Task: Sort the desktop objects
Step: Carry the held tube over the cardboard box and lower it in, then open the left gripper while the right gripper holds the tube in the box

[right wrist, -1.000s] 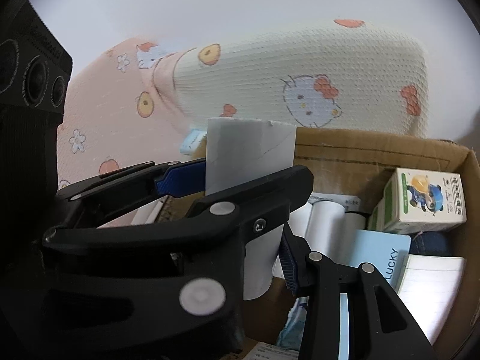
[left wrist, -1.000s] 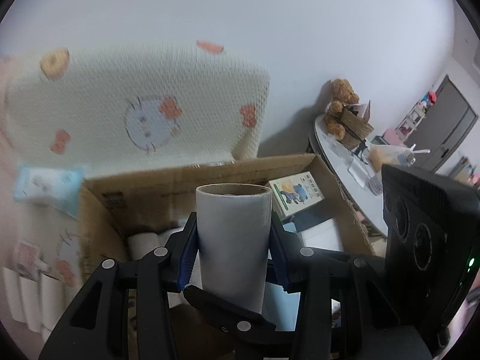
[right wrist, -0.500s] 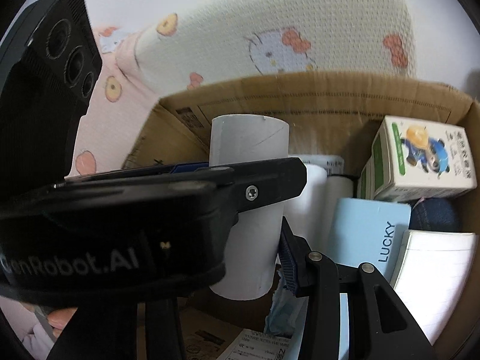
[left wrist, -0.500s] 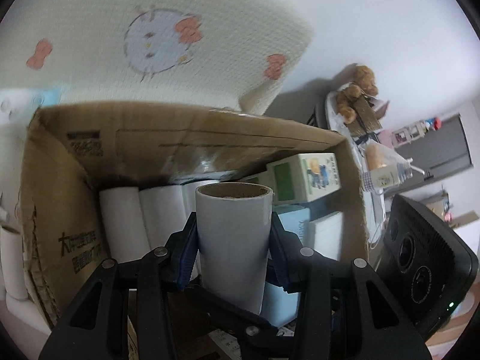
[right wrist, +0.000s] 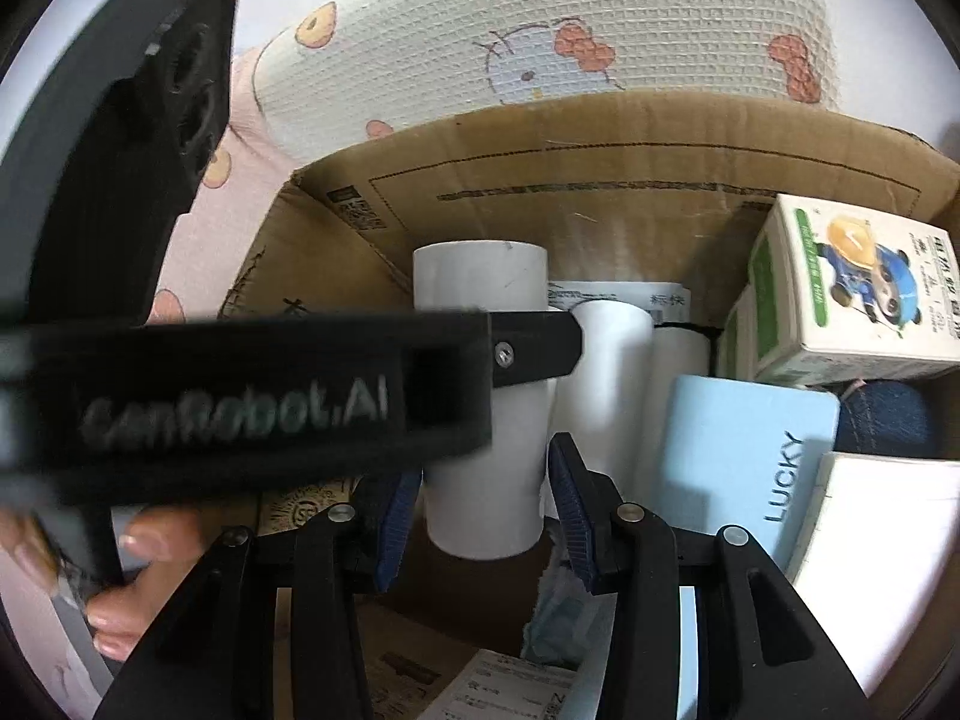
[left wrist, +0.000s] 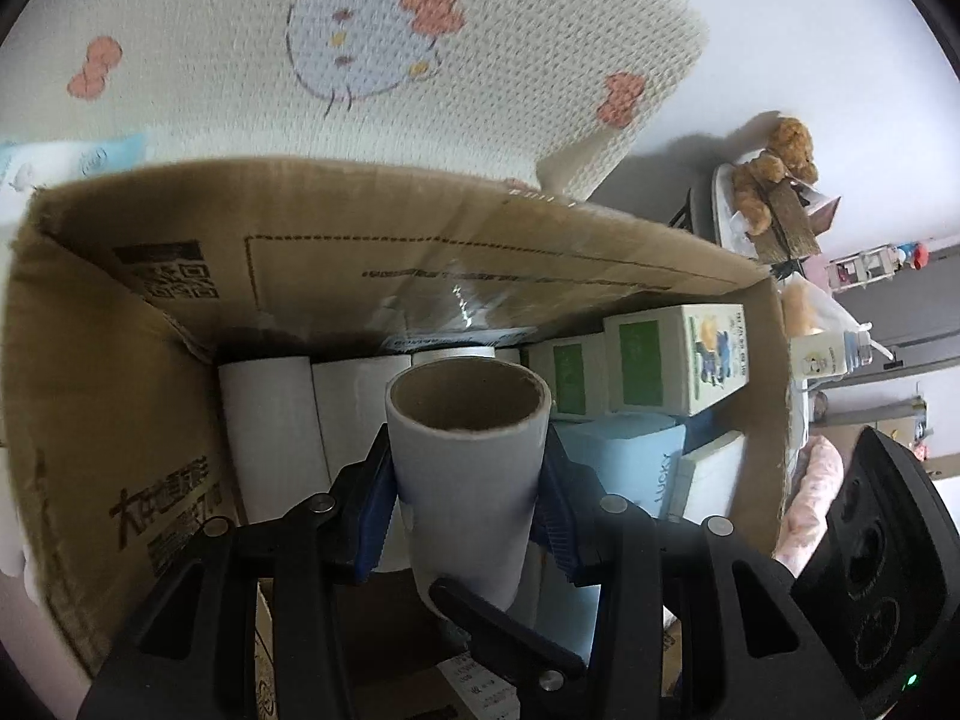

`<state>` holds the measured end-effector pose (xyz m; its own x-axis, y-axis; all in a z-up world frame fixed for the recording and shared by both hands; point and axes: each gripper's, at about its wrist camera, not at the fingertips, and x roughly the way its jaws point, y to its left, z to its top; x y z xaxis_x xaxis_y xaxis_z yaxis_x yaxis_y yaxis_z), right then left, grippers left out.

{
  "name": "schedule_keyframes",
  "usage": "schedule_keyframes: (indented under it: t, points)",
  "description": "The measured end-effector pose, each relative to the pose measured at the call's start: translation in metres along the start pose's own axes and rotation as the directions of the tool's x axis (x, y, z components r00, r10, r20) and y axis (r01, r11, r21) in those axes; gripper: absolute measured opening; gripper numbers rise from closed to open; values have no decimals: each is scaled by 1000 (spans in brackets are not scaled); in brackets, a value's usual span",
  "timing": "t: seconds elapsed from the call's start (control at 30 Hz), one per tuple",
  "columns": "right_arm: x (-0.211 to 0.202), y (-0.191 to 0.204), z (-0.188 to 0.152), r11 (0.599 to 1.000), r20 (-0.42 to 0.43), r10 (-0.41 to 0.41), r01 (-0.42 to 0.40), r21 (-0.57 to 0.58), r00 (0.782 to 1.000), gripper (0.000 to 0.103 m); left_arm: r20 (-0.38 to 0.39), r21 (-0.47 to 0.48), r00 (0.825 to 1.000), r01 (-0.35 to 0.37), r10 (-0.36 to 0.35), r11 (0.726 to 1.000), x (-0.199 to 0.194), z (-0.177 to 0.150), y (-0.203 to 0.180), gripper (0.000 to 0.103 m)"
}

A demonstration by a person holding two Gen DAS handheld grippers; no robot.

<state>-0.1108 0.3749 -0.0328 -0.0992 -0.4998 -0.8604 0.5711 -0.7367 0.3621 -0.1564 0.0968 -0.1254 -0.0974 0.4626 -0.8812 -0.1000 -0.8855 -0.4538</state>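
Now, line by line:

Tube (left wrist: 468,468): a pale cardboard roll with a hollow brown core, upright, hanging over the open box (left wrist: 420,252) — low among the white rolls (left wrist: 270,420) stacked along the back wall.

Left gripper (left wrist: 468,480): fingers closed on the tube's lower half, blue pads (left wrist: 375,510) pressed to both flanks.

Right gripper (right wrist: 477,516): fingers spread either side of the tube's base; I cannot tell if they touch it, and they look loose rather than clamped.

Handling: likely very light, stiff along its length but crushable across — a hollow shell. The smooth wrap may slip under a weak pinch. Best hold is mid-body on opposite sides with modest squeeze; the open rim would dent first.

Neighbours: green-and-white cartons (left wrist: 678,360) at the right end, a blue "LUCKY" item (right wrist: 744,456) and a white pad (right wrist: 882,552) nearer the front.

Change: a second ago the tube stood above the box rim with the cartoon-print cushion (left wrist: 360,60) behind it; since then it has come down inside the walls, and the left gripper's body now crosses the right view.
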Motion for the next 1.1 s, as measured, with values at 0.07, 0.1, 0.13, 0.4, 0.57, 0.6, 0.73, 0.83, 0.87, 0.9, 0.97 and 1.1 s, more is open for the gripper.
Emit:
schedule_keyframes:
  t: [0.07, 0.1, 0.13, 0.4, 0.57, 0.6, 0.73, 0.83, 0.87, 0.9, 0.97, 1.1]
  points:
    - [0, -1, -1, 1000, -4, -16, 16, -6, 1000, 41, -10, -3, 1000, -7, 7, 1000, 3, 1, 0, 47]
    - [0, 0, -2, 1000, -5, -7, 7, -11, 1000, 41, -9, -3, 1000, -14, 14, 1000, 3, 1, -1, 47]
    - [0, 0, -3, 1000, -8, -5, 5, -16, 1000, 41, -5, 1, 1000, -17, 17, 1000, 4, 2, -1, 47]
    - [1, 1, -8, 998, -30, -57, 56, -22, 998, 41, -44, -2, 999, -27, 27, 1000, 8, 2, -1, 47]
    - [-2, 2, -10, 997, -24, -69, 68, -31, 997, 41, -36, 9, 998, -44, 45, 999, 4, 0, -2, 47]
    - [-2, 1, -11, 997, -26, -74, 73, -25, 997, 41, -31, 11, 998, -47, 47, 999, 3, 0, -2, 47]
    - [-4, -3, -13, 997, -21, -80, 79, -9, 997, 41, -26, 16, 998, -50, 50, 999, -1, 0, -2, 47]
    - [-5, -3, -15, 996, -20, -88, 88, -17, 996, 41, -41, 31, 996, -73, 75, 997, 1, -1, -3, 46]
    - [-6, -3, -16, 996, -20, -89, 89, -17, 996, 41, -50, 32, 995, -87, 88, 996, 2, 0, -3, 44]
    - [-6, -4, -16, 996, -21, -88, 87, -16, 996, 41, -50, 29, 994, -93, 95, 995, 3, 0, -3, 41]
    - [-7, -5, -18, 997, -21, -80, 80, -10, 997, 41, -45, 15, 995, -91, 92, 996, 3, 2, 0, 41]
    - [-11, -7, -21, 996, -16, -83, 83, -12, 996, 41, -29, -17, 996, -86, 85, 996, 4, 6, 5, 41]
